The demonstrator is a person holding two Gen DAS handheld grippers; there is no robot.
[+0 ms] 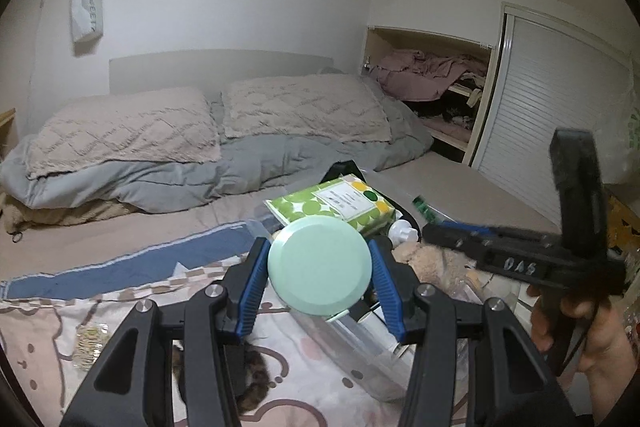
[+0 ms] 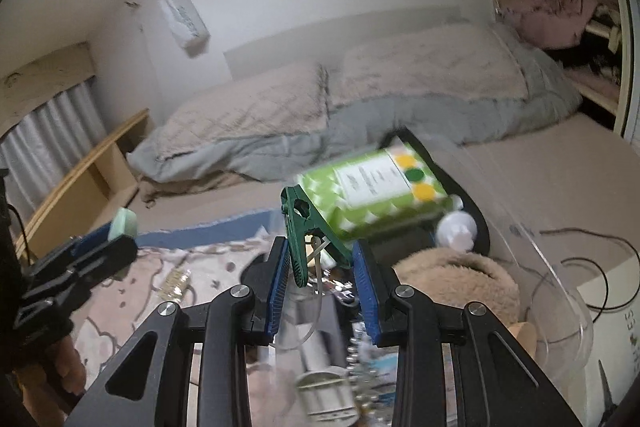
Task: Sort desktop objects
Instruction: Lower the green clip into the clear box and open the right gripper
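In the left wrist view my left gripper (image 1: 318,245) is shut on a round mint-green lid (image 1: 320,267), its blue pads pressing the rim on both sides. In the right wrist view my right gripper (image 2: 320,245) is shut on a dark green clothes peg (image 2: 306,231), whose legs spread against both pads. A green dotted tissue pack (image 1: 336,203) (image 2: 380,187) lies ahead on a black tray, with a white bottle (image 1: 404,231) (image 2: 456,227) beside it. The right gripper (image 1: 430,227) shows at the right of the left wrist view, held by a hand. The left gripper (image 2: 116,231) shows at the left of the right wrist view.
A beige plush item (image 2: 460,283) sits near the bottle. A clear plastic bowl (image 2: 560,307) and a black cable (image 2: 600,267) are on the right. A patterned blanket (image 1: 60,327) bears a small packet (image 1: 90,343) and a brown scrunchie (image 1: 256,379). Pillows and a grey duvet (image 1: 180,179) lie behind.
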